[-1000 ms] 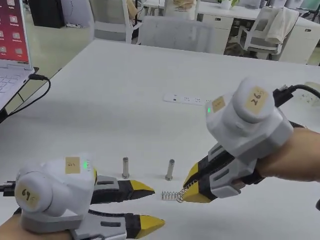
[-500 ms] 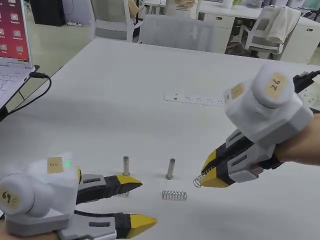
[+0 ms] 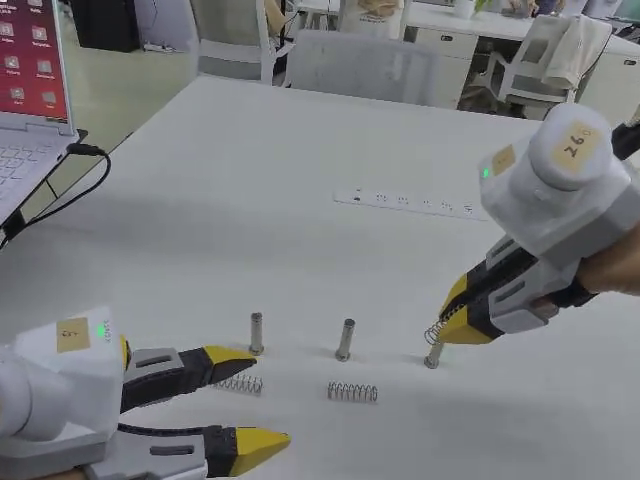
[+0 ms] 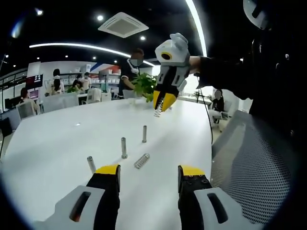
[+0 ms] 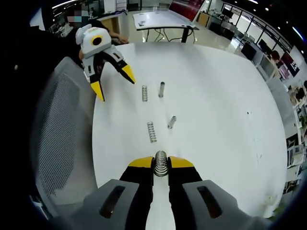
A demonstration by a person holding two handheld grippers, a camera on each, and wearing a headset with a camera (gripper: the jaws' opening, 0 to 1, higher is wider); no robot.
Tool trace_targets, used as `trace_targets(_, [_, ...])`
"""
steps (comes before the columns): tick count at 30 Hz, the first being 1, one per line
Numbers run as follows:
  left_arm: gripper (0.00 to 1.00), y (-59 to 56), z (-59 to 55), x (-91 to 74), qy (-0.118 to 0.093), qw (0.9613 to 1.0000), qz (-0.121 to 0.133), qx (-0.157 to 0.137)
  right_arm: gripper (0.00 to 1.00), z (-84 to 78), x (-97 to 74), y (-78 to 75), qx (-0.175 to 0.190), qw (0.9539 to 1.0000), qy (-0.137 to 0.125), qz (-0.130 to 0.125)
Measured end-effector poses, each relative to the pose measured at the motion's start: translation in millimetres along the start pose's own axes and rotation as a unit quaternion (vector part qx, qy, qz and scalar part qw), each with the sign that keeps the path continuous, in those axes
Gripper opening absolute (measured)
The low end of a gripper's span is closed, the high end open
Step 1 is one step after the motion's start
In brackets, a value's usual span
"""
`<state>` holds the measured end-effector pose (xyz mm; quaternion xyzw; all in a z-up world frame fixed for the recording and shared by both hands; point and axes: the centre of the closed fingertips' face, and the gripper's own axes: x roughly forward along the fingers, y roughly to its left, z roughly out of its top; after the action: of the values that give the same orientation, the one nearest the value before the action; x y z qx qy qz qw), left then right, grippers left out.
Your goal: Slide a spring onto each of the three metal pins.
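Now the held spring hangs just over the end pin, gripped at one end by the right gripper, whose jaws are closed on its coil. No pin wears a spring, so this looks like the first threading. Next, the coil's open end needs centring over the pin tip, then lowering. Two loose springs lie on the table by the other pins. The left gripper hovers low, jaws wide apart and empty.

A handwritten number, read as 26, is seen on a round tan sticker on the end cap of the right gripper. Marks on a square tan sticker beside it, on a tan label on the left gripper, and on the laptop screen cannot be read.
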<state>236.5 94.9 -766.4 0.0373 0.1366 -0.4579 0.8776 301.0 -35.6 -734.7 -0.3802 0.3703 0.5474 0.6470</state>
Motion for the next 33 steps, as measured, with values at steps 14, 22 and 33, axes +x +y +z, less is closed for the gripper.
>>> trace_targets(14, [0.45,0.8,-5.1,-6.9,-0.002,0.9998,0.020,-0.008,0.09,-21.2,4.2,-33.1,0.005,0.9989,0.043,-0.017])
trace_targets(22, [0.46,2.6,-7.7,-8.7,-0.003,0.9996,0.027,-0.009,0.09,-33.7,15.4,-42.5,0.000,0.9968,0.076,-0.023])
trace_targets(33, [0.53,11.8,-11.7,-15.0,-0.003,0.9989,0.044,-0.013,0.09,-36.1,23.7,-47.2,0.004,0.9961,0.087,-0.016])
